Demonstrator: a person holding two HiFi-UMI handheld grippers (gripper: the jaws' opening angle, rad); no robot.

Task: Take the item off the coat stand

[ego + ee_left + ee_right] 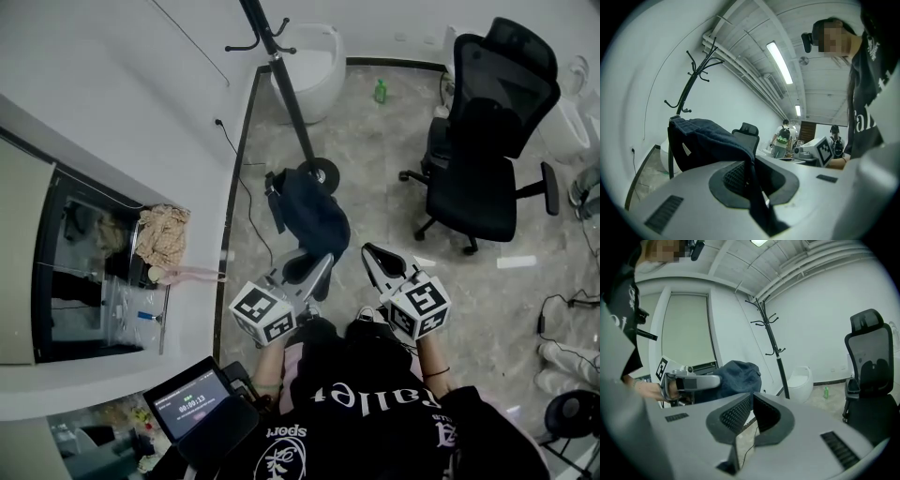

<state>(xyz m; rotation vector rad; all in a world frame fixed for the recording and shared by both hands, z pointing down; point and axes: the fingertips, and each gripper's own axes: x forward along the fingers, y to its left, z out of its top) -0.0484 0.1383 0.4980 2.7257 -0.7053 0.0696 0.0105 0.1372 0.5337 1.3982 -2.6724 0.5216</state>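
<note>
Room: grey tiled floor [375, 178] running up to a white wall [141, 94] at the left of the head view.
Far left: a dark glass-fronted recess [84, 272] in the wall, with a beige cloth [164, 234] bunched on its sill.
Lower left: a lit tablet screen [192, 403] close to the person's body.
Cable: a thin black cable [248, 197] runs from a wall socket down across the floor, just left of the garment.
Left gripper [325, 262]: jaws pinched together on a fold of the dark blue garment [314, 211]; its own view shows the cloth running between the pads.
Garment: off the hooks, hanging from the left jaws at centre frame, with its far end close in front of the stand's round base.
Coat stand [291, 94]: a black pole slanting to top centre; the hooks that show are bare.
Behind the stand: a white rounded bin [314, 66], then a small green bottle [380, 91] on the floor to its right.
Right gripper [372, 251]: just right of the garment and apart from it; jaw tips together with nothing between them.
Upper right: a black office chair [487, 141], well apart from both grippers.
Right edge: more cables on the floor.
</note>
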